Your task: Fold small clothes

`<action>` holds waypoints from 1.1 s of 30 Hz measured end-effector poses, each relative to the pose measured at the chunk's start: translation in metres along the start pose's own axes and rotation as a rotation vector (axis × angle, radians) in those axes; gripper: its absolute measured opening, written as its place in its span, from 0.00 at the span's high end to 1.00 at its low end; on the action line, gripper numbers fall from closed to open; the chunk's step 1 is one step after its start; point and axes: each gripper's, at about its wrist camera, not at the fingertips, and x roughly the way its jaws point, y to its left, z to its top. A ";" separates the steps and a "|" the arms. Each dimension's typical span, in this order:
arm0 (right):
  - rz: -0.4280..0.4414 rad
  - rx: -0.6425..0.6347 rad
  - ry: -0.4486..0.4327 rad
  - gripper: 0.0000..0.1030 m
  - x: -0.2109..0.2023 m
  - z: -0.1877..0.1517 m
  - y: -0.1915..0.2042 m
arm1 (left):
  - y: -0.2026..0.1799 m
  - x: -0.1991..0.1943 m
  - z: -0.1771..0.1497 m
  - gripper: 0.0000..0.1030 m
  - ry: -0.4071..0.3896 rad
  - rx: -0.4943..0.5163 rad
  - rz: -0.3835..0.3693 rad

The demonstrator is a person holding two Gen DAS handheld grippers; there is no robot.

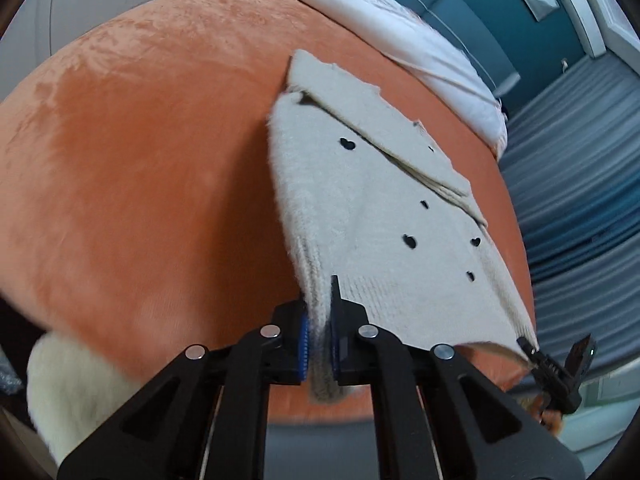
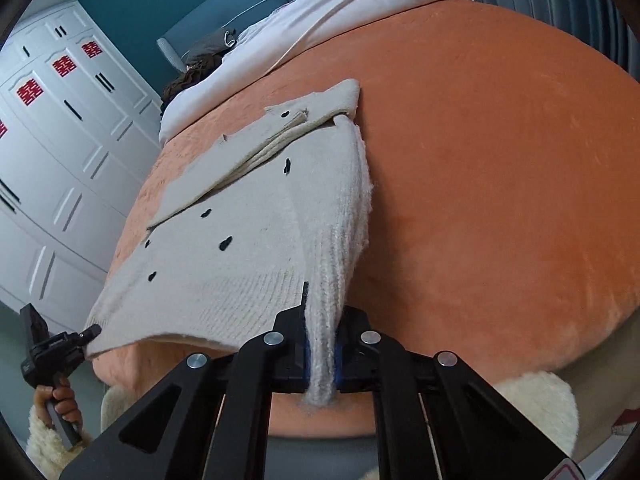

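Left wrist view: the left gripper [image 1: 319, 344] is clamped on one bottom corner of a cream sweater [image 1: 384, 216], ribbed hem bunched between its blue pads [image 1: 304, 346]. The right gripper [image 2: 320, 354] pinches the opposite bottom corner the same way. Between them the sweater lies spread on an orange blanket [image 2: 500, 160], black hearts dotting it, a sleeve folded across. A white quilt [image 2: 320, 20] lies beyond.
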 end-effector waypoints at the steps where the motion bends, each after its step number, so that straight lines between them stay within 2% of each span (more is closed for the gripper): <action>1: -0.007 -0.023 0.023 0.94 -0.013 -0.010 -0.004 | 0.000 -0.008 -0.014 0.94 0.020 0.015 0.003; 4: -0.035 -0.106 0.128 0.94 -0.046 -0.048 -0.013 | 0.002 -0.029 -0.066 0.94 0.128 0.042 0.011; 6: -0.018 -0.140 0.210 0.94 -0.063 -0.074 -0.014 | 0.000 -0.044 -0.099 0.94 0.184 0.073 0.035; 7: -0.011 -0.163 0.246 0.94 -0.073 -0.087 -0.012 | -0.002 -0.053 -0.111 0.94 0.199 0.080 0.040; 9: 0.026 -0.193 0.258 0.94 -0.095 -0.097 -0.004 | -0.008 -0.077 -0.121 0.94 0.183 0.080 0.035; 11: 0.072 -0.197 0.200 0.94 -0.113 -0.085 0.005 | -0.016 -0.100 -0.102 0.94 0.090 0.058 0.011; 14: 0.131 -0.176 0.019 0.93 -0.123 -0.035 0.016 | -0.034 -0.114 -0.046 0.94 -0.075 0.086 -0.038; 16: 0.189 -0.136 -0.107 0.93 -0.112 0.010 0.016 | -0.049 -0.101 -0.001 0.93 -0.168 0.153 -0.028; 18: 0.204 -0.086 -0.196 0.93 -0.087 0.046 0.012 | -0.057 -0.071 0.043 0.93 -0.223 0.176 -0.016; 21: 0.194 0.018 -0.219 0.93 -0.021 0.095 0.003 | -0.059 -0.011 0.101 0.93 -0.233 0.178 0.034; 24: 0.158 0.118 -0.183 0.93 0.046 0.126 -0.011 | -0.048 0.053 0.135 0.93 -0.184 0.144 0.101; 28: 0.087 0.192 -0.131 0.93 0.110 0.142 -0.027 | -0.021 0.115 0.151 0.93 -0.128 0.099 0.186; 33: 0.023 0.223 -0.080 0.94 0.154 0.140 -0.047 | 0.007 0.153 0.154 0.93 -0.078 0.029 0.207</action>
